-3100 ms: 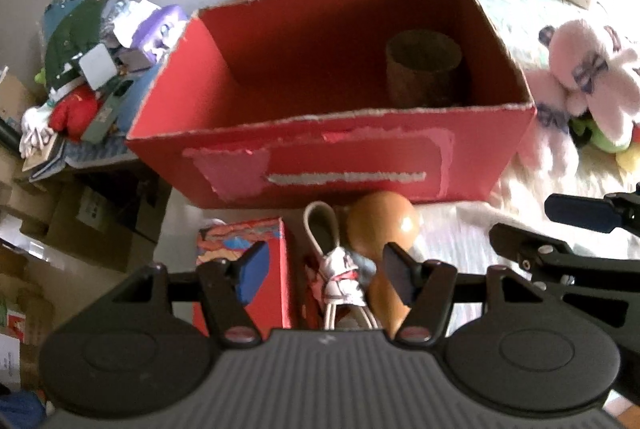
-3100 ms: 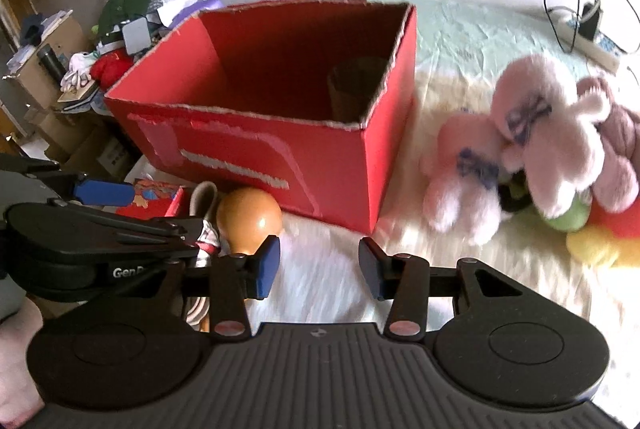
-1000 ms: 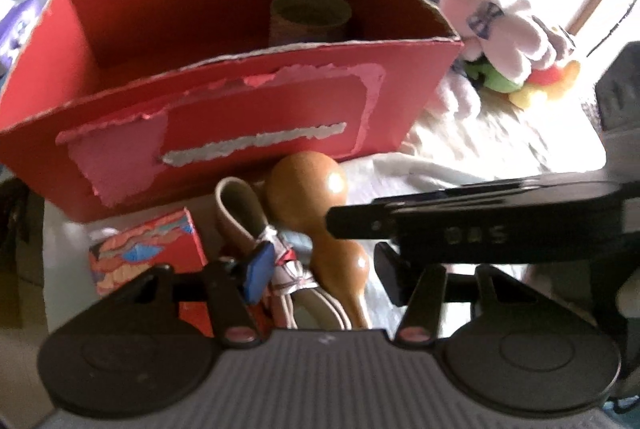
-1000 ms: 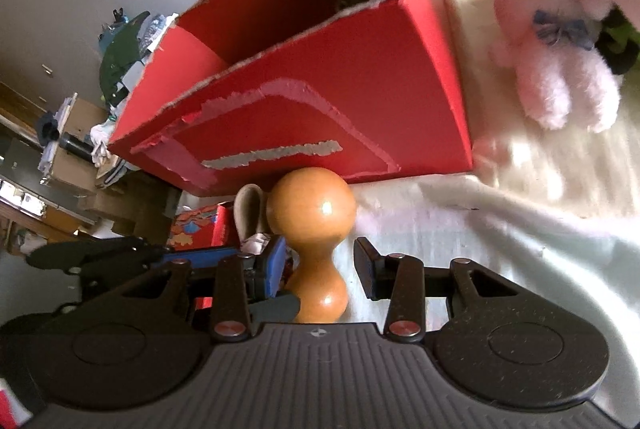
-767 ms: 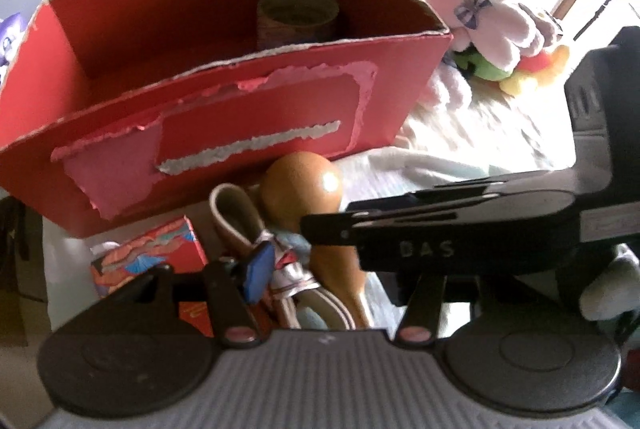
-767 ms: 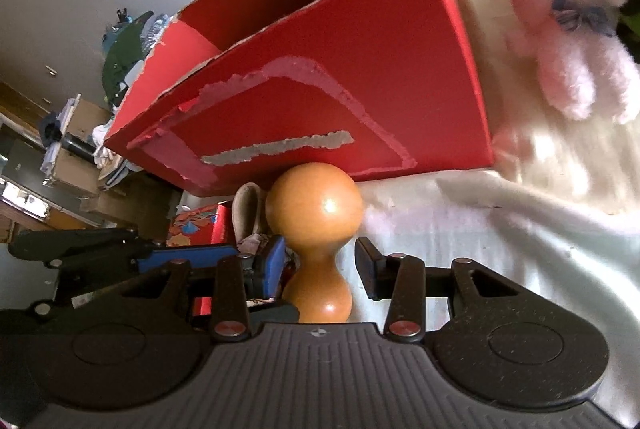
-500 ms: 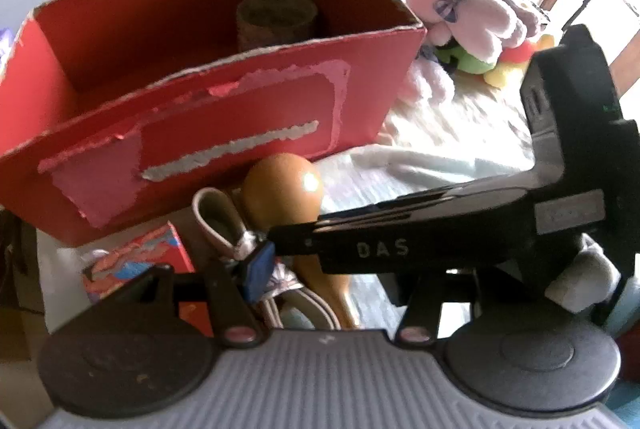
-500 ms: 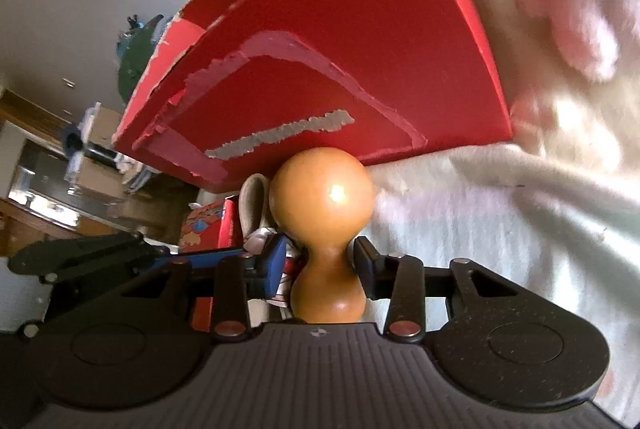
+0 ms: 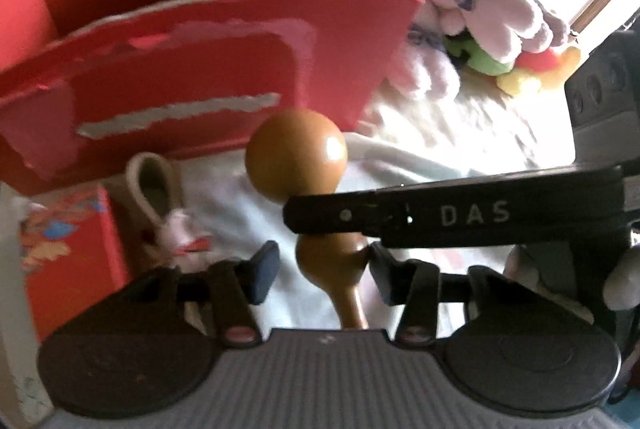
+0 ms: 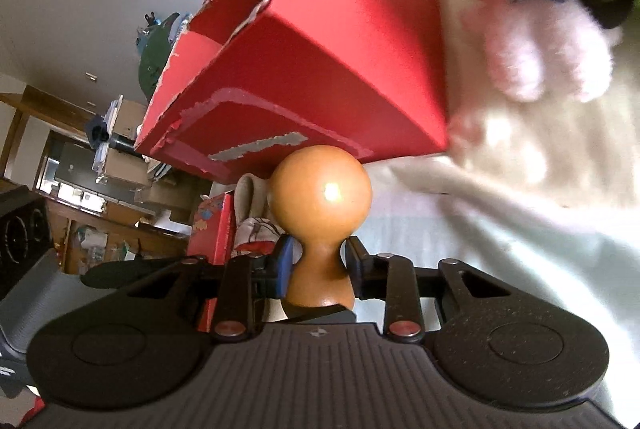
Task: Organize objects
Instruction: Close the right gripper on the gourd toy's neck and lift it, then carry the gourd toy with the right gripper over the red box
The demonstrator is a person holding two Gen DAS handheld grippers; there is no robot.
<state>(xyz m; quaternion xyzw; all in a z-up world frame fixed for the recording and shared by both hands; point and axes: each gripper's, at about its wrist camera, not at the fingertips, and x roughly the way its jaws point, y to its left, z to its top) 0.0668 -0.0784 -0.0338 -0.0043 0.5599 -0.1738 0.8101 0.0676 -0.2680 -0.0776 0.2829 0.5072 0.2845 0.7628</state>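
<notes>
Gripping now: our right gripper [image 10: 317, 267] has its fingers closed on the narrow waist of the glossy orange-brown wooden gourd-shaped piece [image 10: 320, 195].
Left gripper [image 9: 322, 271]: our fingers stand apart, holding nothing.
Gourd's place: just before the torn red cardboard box [image 9: 208, 41], beside the small beige shoe [image 9: 154, 185].

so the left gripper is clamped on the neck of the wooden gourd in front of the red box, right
Not quite: the right gripper, not the left, is clamped on the neck of the wooden gourd in front of the red box. The right wrist view shows its fingers pressed against the neck on both sides. In the left wrist view the left gripper is open, its fingers apart on either side of the gourd.
</notes>
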